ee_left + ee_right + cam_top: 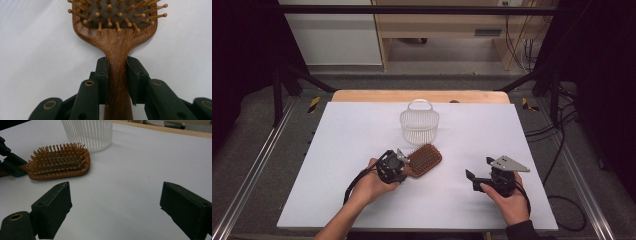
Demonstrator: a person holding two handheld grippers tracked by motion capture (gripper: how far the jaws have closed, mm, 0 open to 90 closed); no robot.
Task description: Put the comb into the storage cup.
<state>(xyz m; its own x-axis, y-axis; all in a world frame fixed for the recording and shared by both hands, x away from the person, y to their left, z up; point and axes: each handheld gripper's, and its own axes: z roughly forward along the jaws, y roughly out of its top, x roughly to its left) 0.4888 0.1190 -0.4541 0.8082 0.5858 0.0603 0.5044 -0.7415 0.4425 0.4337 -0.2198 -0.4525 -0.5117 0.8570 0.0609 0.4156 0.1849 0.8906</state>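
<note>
right now, from the high view, my left gripper (pixel 404 162) sits at the handle end of the wooden hairbrush (pixel 425 159), which lies bristles up on the white tabletop (pixel 352 135), just in front of the white ribbed basket (pixel 419 122). the brush and the basket are close but apart. my right gripper (pixel 479 170) rests well off to the right on the tabletop, with nothing near its jaws.

next, in the left gripper view, the brush handle (pixel 117 82) runs straight up between my two black jaws, and both pads press against its sides just below where the handle widens into the head. so my left gripper is clamped on the handle, narrow as it is. the bristle pad with its round-tipped pins sits at the top edge.

finally, in the right gripper view, my jaws stand wide apart with bare tabletop (pixel 140 170) between them; this gripper holds nothing. farther off to the left lies the hairbrush (pixel 58 162), with the left gripper (pixel 11 165) at its handle end, and the basket (pixel 88 133) stands just behind the brush head.
</note>
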